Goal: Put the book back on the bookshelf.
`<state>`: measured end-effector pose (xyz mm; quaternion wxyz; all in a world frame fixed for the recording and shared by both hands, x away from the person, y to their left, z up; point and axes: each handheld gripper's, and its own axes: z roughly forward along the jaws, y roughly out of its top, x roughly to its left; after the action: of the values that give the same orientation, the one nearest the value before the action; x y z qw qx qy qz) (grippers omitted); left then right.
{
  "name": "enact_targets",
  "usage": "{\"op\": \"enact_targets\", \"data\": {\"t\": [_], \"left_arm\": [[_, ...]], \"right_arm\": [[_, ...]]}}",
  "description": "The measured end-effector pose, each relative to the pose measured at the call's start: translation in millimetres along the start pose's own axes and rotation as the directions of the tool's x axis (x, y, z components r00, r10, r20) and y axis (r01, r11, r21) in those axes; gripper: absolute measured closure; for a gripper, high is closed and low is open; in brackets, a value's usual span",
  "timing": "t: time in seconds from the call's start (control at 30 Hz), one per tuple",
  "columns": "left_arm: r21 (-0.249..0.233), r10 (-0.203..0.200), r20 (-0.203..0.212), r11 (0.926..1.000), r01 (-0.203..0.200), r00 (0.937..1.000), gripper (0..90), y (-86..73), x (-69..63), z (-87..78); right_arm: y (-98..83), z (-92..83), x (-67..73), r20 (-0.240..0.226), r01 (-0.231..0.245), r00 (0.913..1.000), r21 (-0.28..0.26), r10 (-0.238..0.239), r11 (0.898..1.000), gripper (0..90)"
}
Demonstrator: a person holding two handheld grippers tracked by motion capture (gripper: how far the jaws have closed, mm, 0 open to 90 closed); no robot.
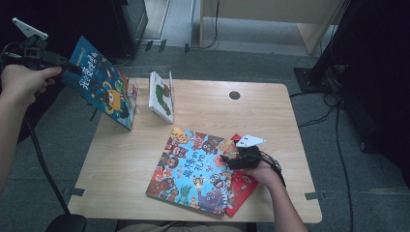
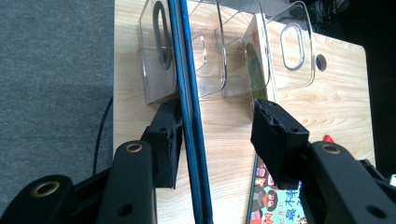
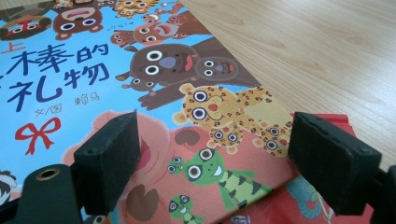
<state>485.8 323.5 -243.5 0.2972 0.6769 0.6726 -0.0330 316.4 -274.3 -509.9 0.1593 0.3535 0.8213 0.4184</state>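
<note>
A blue picture book (image 1: 101,89) stands tilted in the left slot of a clear rack (image 1: 134,94) at the table's back left. My left gripper (image 1: 72,67) is at its upper edge. In the left gripper view the blue book's edge (image 2: 189,107) runs between the jaws of my left gripper (image 2: 217,112); the left pad lies right against it and the right pad stands well off, so the gripper is open. A large colourful animal book (image 1: 193,169) lies flat over a red book (image 1: 241,191). My right gripper (image 1: 226,159) (image 3: 215,135) hovers open above the animal book (image 3: 154,70), nothing between its jaws.
A white and green book (image 1: 161,95) (image 2: 257,60) stands in the rack's (image 2: 210,70) right slot. The wooden table (image 1: 217,111) has a cable hole (image 1: 234,95) at the back. Grey carpet, cables and dark stands surround the table.
</note>
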Motion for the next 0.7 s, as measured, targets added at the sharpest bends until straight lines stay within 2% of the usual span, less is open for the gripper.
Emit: {"op": "enact_targets", "data": {"t": [0.2, 0.3, 0.33, 0.4, 0.47, 0.57, 0.67, 0.7], "left_arm": [[-0.009, 0.004, 0.006, 0.9999, -0.004, 1.0000, 54.1, -8.2, 2.0, -4.6], [-0.019, 0.009, -0.012, 0.9998, -0.009, 0.9999, 52.6, -13.7, 2.9, -5.3], [-0.015, 0.012, -0.009, 0.9998, -0.012, 0.9999, 52.6, -14.8, 3.6, -4.8], [-0.022, -0.003, 0.023, 0.9997, 0.003, 0.9997, 52.2, -18.6, 6.1, -4.8], [-0.021, 0.007, 0.004, 0.9998, -0.006, 1.0000, 52.3, -21.9, 6.4, -4.3], [-0.028, 0.009, 0.013, 0.9996, -0.008, 0.9999, 52.3, -27.2, 7.3, -4.2], [-0.033, 0.028, -0.010, 0.9991, -0.029, 0.9996, 51.9, -34.0, 6.1, -3.3], [-0.031, 0.032, -0.006, 0.9990, -0.032, 0.9995, 51.8, -35.6, 6.3, -3.1]], "right_arm": [[0.3, 0.2, -2.6, -0.002, 0.007, 1.0000, 0.003, -0.007, 1.000, 15.4], [0.4, 0.4, -2.9, -0.002, 0.008, 1.0000, 0.004, -0.008, 1.000, 15.1], [0.4, 0.4, -2.9, -0.002, 0.008, 1.0000, 0.004, -0.008, 1.000, 15.1], [0.4, 0.5, -2.6, 0.004, 0.007, 1.0000, 0.004, -0.008, 1.000, 14.8], [0.4, 0.5, -2.5, 0.003, 0.006, 1.0000, 0.004, -0.006, 1.000, 14.8], [0.4, 0.5, -2.6, 0.003, 0.006, 1.0000, 0.005, -0.006, 1.000, 14.8], [0.5, 0.5, -2.9, 0.003, 0.006, 1.0000, 0.006, -0.006, 1.000, 14.8], [0.6, 0.6, -2.9, 0.004, 0.005, 1.0000, 0.006, -0.005, 1.000, 14.8]]}}
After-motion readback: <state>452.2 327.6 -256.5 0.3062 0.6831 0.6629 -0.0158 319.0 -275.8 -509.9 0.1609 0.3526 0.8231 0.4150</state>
